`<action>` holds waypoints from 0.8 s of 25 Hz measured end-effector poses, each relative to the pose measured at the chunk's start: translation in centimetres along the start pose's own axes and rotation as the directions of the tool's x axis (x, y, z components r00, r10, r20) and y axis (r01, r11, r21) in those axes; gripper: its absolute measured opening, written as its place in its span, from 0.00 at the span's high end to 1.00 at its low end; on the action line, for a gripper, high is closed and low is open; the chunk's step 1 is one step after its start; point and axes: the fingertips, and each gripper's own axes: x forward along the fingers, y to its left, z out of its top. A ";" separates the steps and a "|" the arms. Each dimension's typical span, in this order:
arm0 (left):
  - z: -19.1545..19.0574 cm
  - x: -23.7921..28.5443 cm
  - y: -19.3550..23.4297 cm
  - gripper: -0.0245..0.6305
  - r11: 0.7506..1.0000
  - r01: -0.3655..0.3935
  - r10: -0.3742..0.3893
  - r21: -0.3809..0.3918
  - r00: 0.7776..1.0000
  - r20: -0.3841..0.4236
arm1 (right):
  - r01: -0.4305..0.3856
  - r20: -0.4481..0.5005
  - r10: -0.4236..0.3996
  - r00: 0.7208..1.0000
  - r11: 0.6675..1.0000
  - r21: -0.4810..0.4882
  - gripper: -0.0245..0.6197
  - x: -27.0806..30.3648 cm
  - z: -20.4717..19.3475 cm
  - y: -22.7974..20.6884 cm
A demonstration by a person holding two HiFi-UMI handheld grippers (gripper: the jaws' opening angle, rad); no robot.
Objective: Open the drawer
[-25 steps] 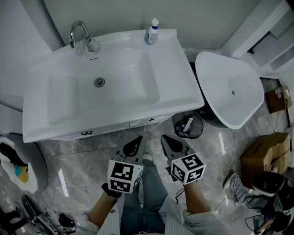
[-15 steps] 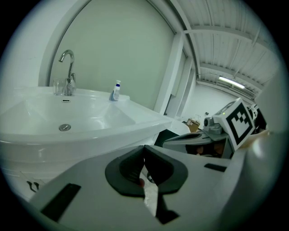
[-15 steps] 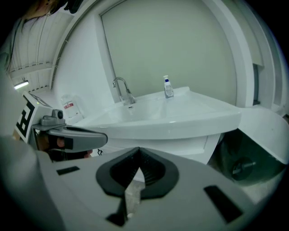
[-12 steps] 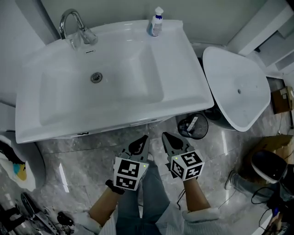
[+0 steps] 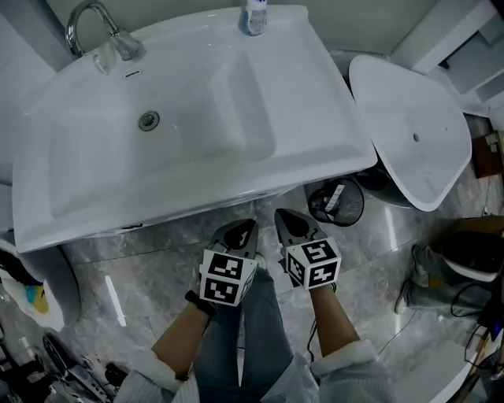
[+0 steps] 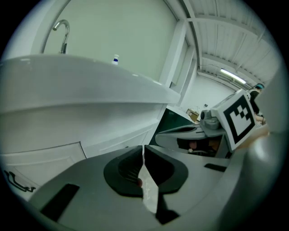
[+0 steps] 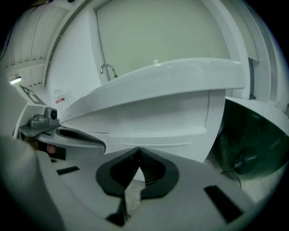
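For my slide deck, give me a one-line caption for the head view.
Both shut and empty, the left gripper and the right gripper sit side by side in front of the white washbasin.

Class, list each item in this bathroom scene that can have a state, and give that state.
Left tongs: shut, empty.
Right tongs: shut, empty.
White ceramic basin: empty.
White cabinet drawer under the basin: closed.
Chrome tap: off, no water running.
White plastic bottle with blue label: upright on the basin's back rim.
Round black wire bin: upright, something pale inside.
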 end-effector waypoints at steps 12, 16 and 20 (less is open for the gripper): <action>-2.7 5.1 2.0 0.93 0.999 -0.032 0.035 0.043 0.998 -0.059 | -0.037 -0.069 0.034 0.997 0.999 -0.031 0.95 3.9 -4.0 -2.5; -3.3 6.7 2.5 0.93 0.997 -0.042 0.047 0.070 0.996 -0.077 | -0.056 -0.109 0.049 0.993 0.996 -0.070 0.94 5.3 -4.9 -2.9; -3.9 8.0 2.8 0.83 0.994 -0.040 0.050 0.103 0.994 -0.098 | -0.072 -0.143 0.059 0.988 0.993 -0.089 0.86 6.7 -5.6 -3.3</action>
